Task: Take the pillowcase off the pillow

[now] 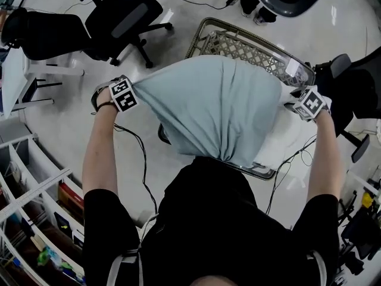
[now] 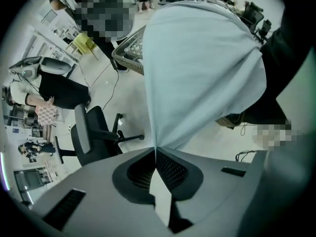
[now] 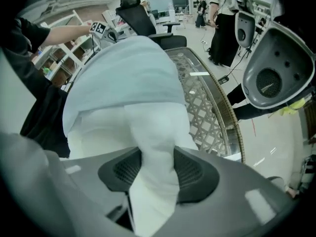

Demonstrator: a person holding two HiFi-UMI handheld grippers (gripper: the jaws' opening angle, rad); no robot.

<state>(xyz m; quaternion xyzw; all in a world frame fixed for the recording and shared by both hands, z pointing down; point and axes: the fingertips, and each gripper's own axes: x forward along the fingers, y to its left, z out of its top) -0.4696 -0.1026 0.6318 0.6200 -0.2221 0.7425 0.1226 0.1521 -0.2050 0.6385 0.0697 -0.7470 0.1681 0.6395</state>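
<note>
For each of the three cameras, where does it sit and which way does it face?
Head view: on the person's head, facing steeply down at the pale blue fabric pillowcase; both forearms show.
Left gripper view: on the left gripper, looking along jaws shut on the pillowcase; black clothing at right.
Right gripper view: on the right gripper, jaws shut on the soft white pillow; the person's left forearm shows.
All three share the pillowcase.

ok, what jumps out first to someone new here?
A pale blue pillowcase hangs stretched in mid-air between the two grippers, centre of the head view. The left gripper pinches its corner, while the right gripper clamps the white pillow poking out. A woven basket sits below, with a black office chair at upper left.
</note>
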